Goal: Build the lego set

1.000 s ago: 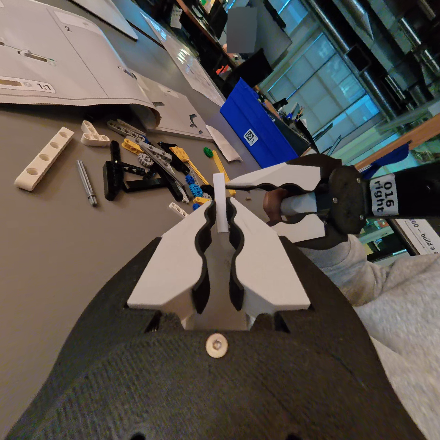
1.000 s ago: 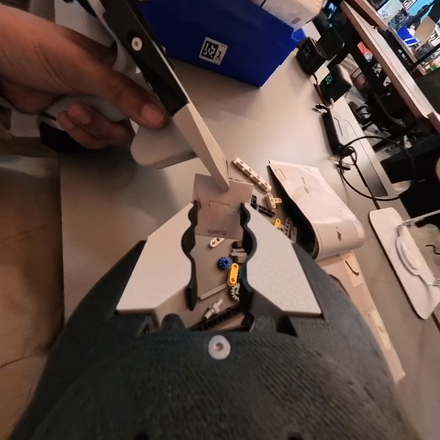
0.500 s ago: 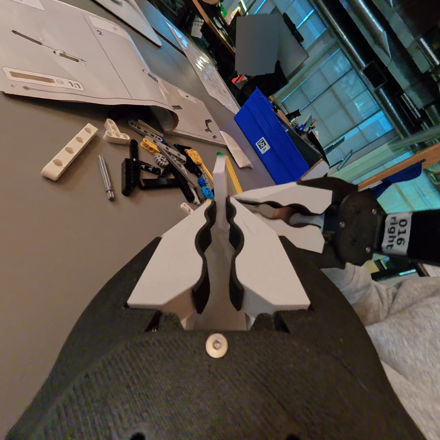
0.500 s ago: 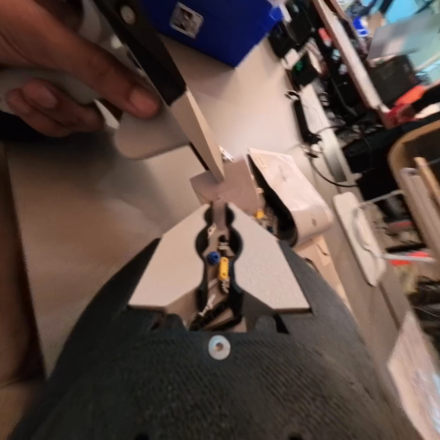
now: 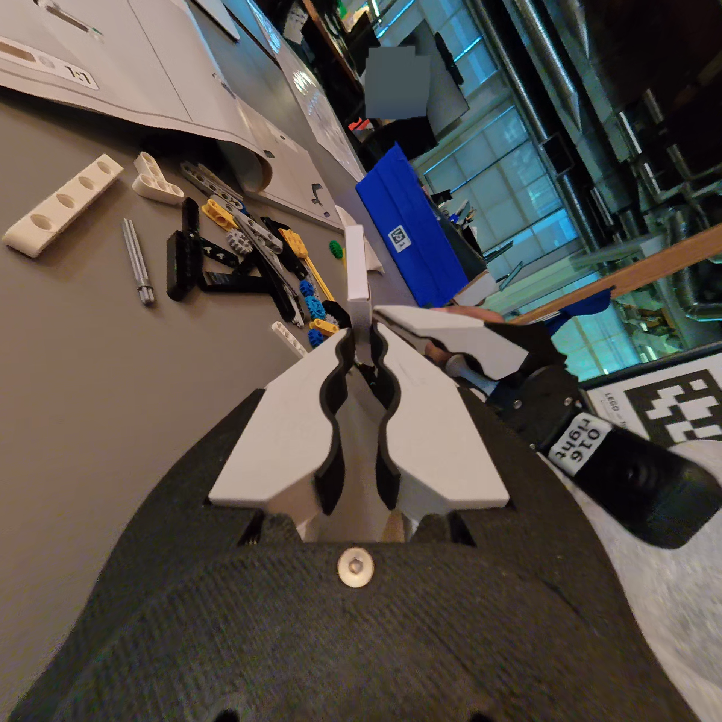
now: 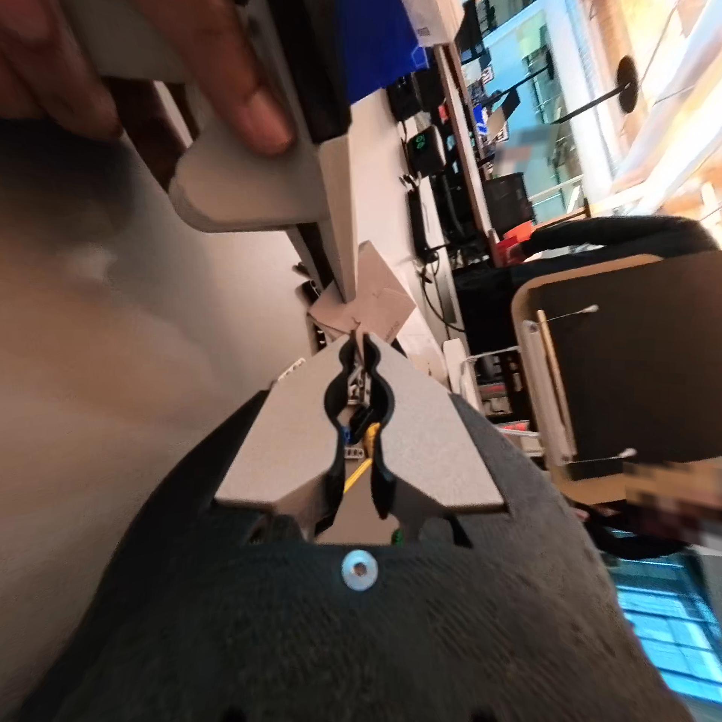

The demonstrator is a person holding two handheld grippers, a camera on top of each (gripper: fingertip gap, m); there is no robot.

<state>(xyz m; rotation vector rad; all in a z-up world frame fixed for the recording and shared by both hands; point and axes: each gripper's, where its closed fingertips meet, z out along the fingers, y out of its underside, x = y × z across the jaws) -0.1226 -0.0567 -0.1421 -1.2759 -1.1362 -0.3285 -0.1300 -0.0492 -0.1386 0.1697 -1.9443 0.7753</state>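
Note:
My left gripper (image 5: pixel 361 336) is shut on a flat white paper packet (image 5: pixel 356 269), seen edge-on and held above the table. My right gripper (image 5: pixel 377 312) comes in from the right and meets the same packet at my left fingertips. In the right wrist view the right gripper (image 6: pixel 359 338) is shut on a corner of the packet (image 6: pixel 375 308), with a left finger (image 6: pixel 340 234) pinching it from above. Loose Lego parts lie on the grey table: a white beam (image 5: pixel 62 205), a white L piece (image 5: pixel 156 183), a grey axle (image 5: pixel 138 267), black beams (image 5: pixel 187 261) and blue gears (image 5: pixel 312 304).
An open instruction booklet (image 5: pixel 117 70) lies at the far left of the table. A blue bin (image 5: pixel 410 234) stands behind the parts pile. A person's hand (image 6: pixel 250 97) holds the left gripper. Cables and devices (image 6: pixel 426 156) sit at the table's far edge. My left and right fingertips are right by each other. It is some 10 cm from my left tips to the grey axle (image 5: pixel 138 267). From either gripper's tips it is about 12 cm to the white L piece (image 5: pixel 156 183).
My right gripper has closed from open onto the packet and rolled sideways. The left gripper has kept its hold and lifted the packet slightly.

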